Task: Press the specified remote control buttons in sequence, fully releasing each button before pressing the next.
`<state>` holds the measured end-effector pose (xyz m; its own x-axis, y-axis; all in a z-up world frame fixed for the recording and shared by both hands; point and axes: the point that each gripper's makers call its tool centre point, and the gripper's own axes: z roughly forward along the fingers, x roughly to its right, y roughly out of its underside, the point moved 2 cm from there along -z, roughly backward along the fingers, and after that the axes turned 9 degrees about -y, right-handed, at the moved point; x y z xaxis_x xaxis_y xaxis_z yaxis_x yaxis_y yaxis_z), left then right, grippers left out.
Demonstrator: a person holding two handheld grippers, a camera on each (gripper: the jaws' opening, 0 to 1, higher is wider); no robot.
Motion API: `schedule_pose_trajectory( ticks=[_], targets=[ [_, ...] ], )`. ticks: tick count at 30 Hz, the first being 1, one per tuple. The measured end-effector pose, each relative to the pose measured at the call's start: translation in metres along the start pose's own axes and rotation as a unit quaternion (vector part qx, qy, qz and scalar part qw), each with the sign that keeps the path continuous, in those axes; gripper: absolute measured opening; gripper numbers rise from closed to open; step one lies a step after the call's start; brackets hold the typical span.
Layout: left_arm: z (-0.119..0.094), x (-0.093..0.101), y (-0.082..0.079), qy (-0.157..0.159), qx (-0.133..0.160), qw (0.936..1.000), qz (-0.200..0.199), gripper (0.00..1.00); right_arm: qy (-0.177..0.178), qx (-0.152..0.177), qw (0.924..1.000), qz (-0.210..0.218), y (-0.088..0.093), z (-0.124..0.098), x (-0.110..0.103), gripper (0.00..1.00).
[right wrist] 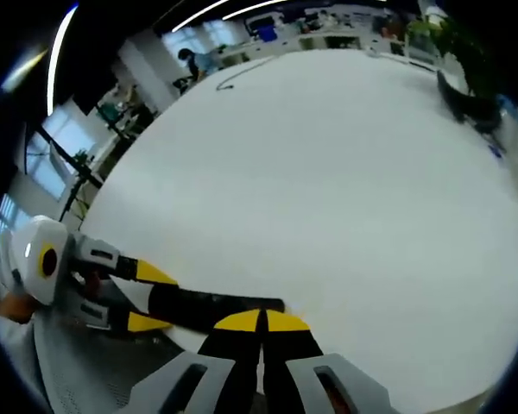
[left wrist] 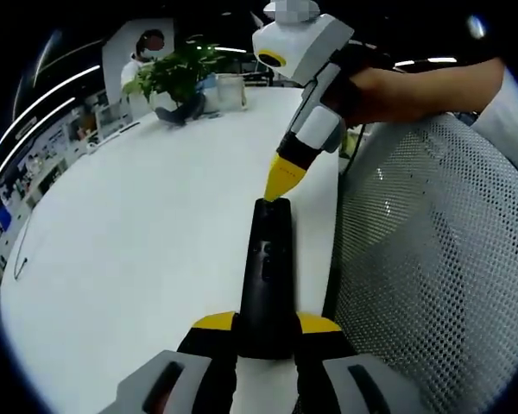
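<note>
Bright overhead strip lights, glare on table (right wrist: 345,172), fisheye-warped edges.

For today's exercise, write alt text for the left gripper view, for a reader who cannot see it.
The left gripper, yellow-tipped, clamps the near end of a long black remote control above a white table. The right gripper, jaws closed, touches its yellow tip to the remote's far end. A grey mesh chair back stands beside the table; a green potted plant sits at the far end.

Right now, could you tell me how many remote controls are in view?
1. The black remote control is clamped at its near end by the left tool, over the white table. The shut right tool touches its far end.
</note>
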<state>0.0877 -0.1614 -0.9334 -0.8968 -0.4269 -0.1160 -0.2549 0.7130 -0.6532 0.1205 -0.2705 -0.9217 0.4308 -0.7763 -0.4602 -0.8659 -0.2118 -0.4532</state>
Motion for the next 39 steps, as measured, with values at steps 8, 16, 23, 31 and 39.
schedule_pose_trajectory(
  ticks=[8,16,23,31,39],
  targets=[
    [0.000,0.000,0.000,0.000,0.001,1.0000,-0.001,0.24,0.011,-0.004,0.9991,-0.041,0.001,0.000,-0.001,0.00],
    [0.000,0.000,-0.001,-0.001,0.002,1.0000,-0.002,0.24,0.011,0.003,0.9994,-0.034,0.000,0.000,0.000,0.00],
    [0.000,-0.001,0.000,0.009,0.009,0.9999,0.008,0.24,0.011,0.004,0.9996,-0.024,-0.001,-0.001,0.000,0.00],
    [0.001,-0.001,-0.002,0.011,0.016,0.9998,0.009,0.24,-0.016,0.017,0.9997,0.006,-0.004,-0.003,-0.005,0.00],
    [0.002,-0.001,-0.003,0.012,0.017,0.9997,0.011,0.24,-0.024,0.004,0.9997,0.002,-0.001,0.002,-0.009,0.00]
  ],
)
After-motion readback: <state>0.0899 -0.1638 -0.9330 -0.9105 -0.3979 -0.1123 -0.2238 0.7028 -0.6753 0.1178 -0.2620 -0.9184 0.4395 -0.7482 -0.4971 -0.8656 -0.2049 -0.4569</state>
